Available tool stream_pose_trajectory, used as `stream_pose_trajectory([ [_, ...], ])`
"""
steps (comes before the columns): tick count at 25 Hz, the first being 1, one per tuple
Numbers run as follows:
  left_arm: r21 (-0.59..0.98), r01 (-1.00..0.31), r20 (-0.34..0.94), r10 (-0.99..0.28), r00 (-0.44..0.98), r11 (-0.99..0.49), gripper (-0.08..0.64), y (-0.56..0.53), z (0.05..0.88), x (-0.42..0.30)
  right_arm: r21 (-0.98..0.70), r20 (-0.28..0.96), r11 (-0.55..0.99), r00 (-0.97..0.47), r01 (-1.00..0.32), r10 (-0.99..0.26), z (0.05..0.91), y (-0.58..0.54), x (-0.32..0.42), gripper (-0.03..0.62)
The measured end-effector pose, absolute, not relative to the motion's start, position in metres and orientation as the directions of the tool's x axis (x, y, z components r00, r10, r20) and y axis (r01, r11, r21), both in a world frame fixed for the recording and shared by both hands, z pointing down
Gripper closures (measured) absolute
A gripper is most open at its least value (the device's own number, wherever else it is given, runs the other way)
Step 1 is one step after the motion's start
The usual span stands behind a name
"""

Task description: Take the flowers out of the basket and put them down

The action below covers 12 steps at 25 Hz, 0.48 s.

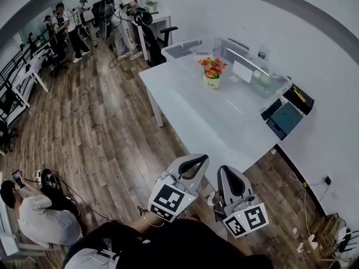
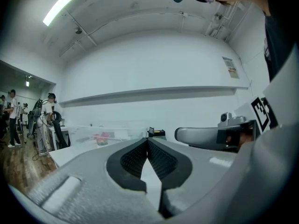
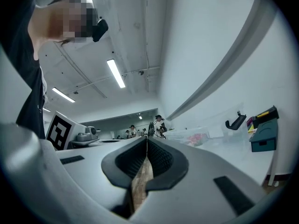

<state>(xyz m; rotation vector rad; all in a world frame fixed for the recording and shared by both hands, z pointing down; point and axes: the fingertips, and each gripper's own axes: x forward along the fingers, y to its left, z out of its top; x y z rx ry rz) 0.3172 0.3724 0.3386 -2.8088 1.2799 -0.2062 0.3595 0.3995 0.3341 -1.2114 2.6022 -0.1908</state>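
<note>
On the white table (image 1: 213,122), toward 12 o'clock from the grippers, flowers (image 1: 213,66) stand upright in a small white basket (image 1: 212,83), with clear bins (image 1: 263,78) just beside at 2 o'clock. At 6 o'clock, off the table's near corner, left gripper (image 1: 201,158) and right gripper (image 1: 226,170) sit side by side. Both pairs of jaws are pressed together with nothing between them, well apart from the basket. People (image 1: 70,29) stand at 10 o'clock.

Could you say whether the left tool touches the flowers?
Apart: the head view shows the left tool at the table's near end, the flowers far across it.
</note>
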Motion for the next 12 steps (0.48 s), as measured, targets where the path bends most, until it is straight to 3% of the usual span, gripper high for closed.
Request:
stream_pose_trajectory([
  [12, -0.07, -0.759, 0.085, -0.762, 0.643, -0.648, 0.554, 0.339, 0.339, 0.308, -0.207, -0.173, 0.634, -0.61, -0.745, -0.773, 0.335, 0.373, 0.356, 0.58],
])
